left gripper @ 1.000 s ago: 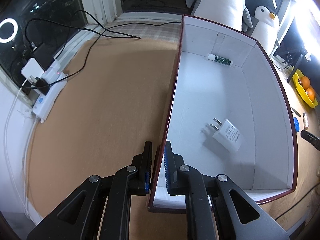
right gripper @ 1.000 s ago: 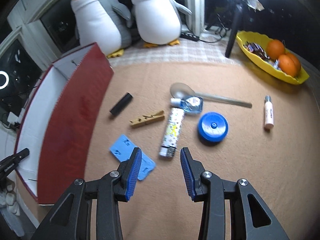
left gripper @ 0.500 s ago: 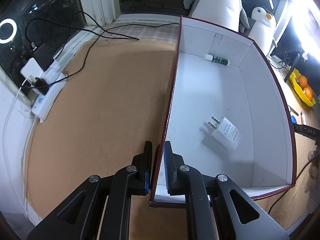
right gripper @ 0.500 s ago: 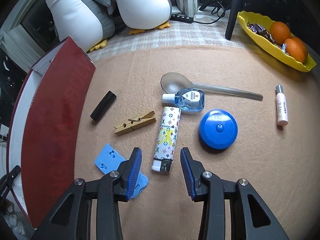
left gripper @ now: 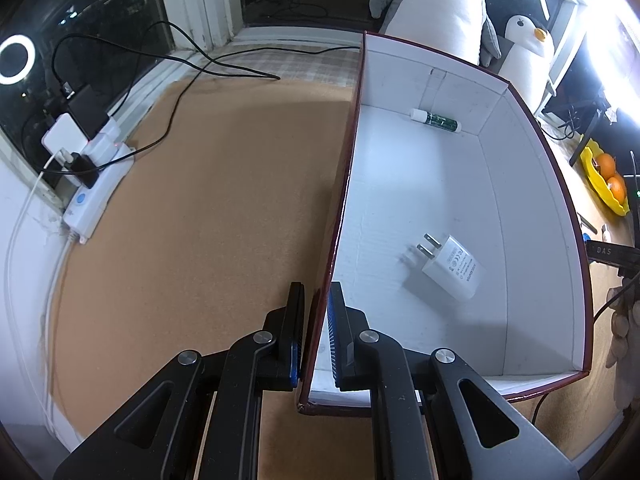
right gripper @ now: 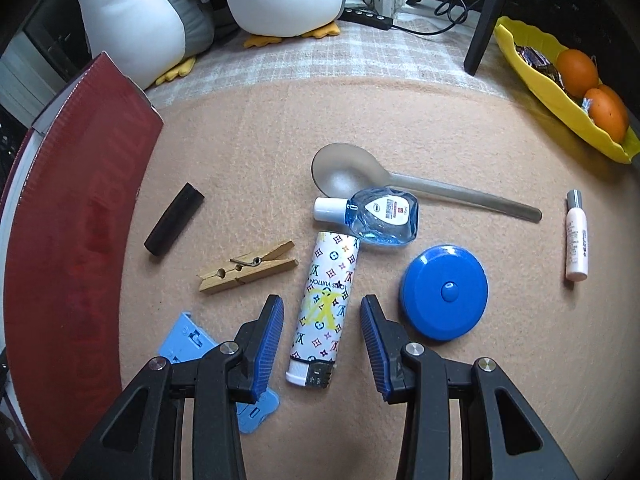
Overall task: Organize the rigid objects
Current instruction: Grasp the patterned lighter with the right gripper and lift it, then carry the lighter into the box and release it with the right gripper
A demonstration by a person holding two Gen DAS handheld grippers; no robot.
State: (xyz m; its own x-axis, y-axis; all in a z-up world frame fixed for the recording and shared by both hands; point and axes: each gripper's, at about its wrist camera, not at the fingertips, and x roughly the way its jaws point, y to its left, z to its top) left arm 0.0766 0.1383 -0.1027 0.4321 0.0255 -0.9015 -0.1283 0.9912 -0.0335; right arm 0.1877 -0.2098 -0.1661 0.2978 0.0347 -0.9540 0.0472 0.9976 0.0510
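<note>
My left gripper (left gripper: pixel 316 292) is shut on the left wall of a dark red box (left gripper: pixel 344 184) with a white inside. A white plug adapter (left gripper: pixel 452 266) and a green-and-white tube (left gripper: pixel 438 120) lie in the box. My right gripper (right gripper: pixel 322 306) is open, its jaws either side of a white patterned lighter (right gripper: pixel 326 306) lying on the tan mat. Around it lie a wooden clothespin (right gripper: pixel 248 266), a black stick (right gripper: pixel 174 220), a blue plastic card (right gripper: pixel 192 340), a blue eye-drop bottle (right gripper: pixel 378 214), a grey spoon (right gripper: pixel 400 184), a blue round tape measure (right gripper: pixel 444 292) and a pink tube (right gripper: pixel 576 240).
The box's red outer wall (right gripper: pixel 64 240) stands left of the loose items. A yellow tray with oranges (right gripper: pixel 560 84) is at the far right. Two plush penguins (right gripper: pixel 200 4) sit at the back. A power strip with cables (left gripper: pixel 92 184) lies at the mat's left edge.
My right gripper has moved forward and down, so the lighter now lies between its open jaws. My left gripper keeps its hold on the box wall.
</note>
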